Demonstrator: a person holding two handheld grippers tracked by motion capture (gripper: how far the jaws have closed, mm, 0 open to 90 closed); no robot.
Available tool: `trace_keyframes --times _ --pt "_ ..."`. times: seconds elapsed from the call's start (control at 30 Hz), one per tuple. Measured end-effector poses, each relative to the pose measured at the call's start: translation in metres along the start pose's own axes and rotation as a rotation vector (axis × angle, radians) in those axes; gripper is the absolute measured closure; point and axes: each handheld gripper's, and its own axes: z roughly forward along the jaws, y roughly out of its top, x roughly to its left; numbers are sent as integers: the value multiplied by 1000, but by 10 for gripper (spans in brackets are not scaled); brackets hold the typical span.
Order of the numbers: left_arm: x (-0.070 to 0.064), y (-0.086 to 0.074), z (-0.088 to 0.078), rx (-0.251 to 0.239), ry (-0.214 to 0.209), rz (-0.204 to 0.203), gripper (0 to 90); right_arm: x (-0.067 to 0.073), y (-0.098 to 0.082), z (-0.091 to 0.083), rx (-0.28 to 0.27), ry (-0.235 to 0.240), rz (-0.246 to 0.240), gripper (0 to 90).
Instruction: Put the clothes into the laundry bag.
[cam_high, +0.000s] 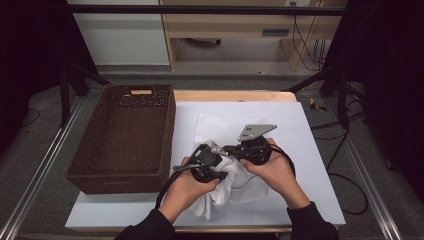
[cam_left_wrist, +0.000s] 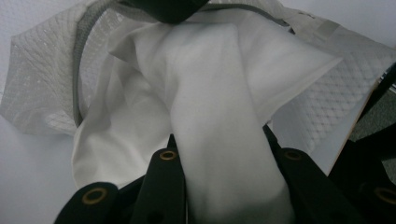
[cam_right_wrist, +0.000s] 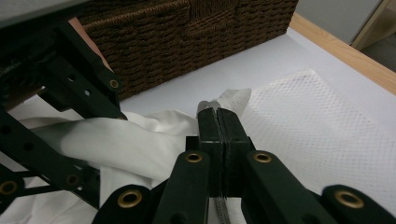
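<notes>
While I keep both claws low over the middle of the mat, my left claw (cam_high: 212, 162) is clamped around a thick fold of the white cloth (cam_left_wrist: 224, 121), its jaws parted only by the bunched fabric between them. My right claw (cam_right_wrist: 218, 122) is pressed fully together on a grey-trimmed edge of the mesh bag (cam_right_wrist: 322, 121); a small corner pokes out just past its tips. I judge this split grip is meant to hold the bag mouth still while the cloth is fed into it or drawn out; which of the two I cannot tell. Cloth and bag lie bunched directly between and beneath the two claws, which sit close together, nearly touching. Left of my left claw the brown wicker basket (cam_high: 125, 135) stands near, its wall a hard limit on that side. Ahead of my right claw the flattened mesh spreads over the pale mat (cam_high: 305, 150), with open room there and to its right, up to the wooden table edge (cam_right_wrist: 345, 51).
</notes>
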Motion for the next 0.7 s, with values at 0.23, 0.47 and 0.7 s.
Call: trace_keyframes --times 0.23,0.47,0.7 --pt "1 1 9 -31 7 -22 719 -1 -3 -1 0 1 4 898" --pt "4 2 14 -61 8 -43 718 -3 -6 -3 -8 2 13 898" --pt "2 2 9 -55 9 -46 714 -4 -7 -4 -14 8 15 898"
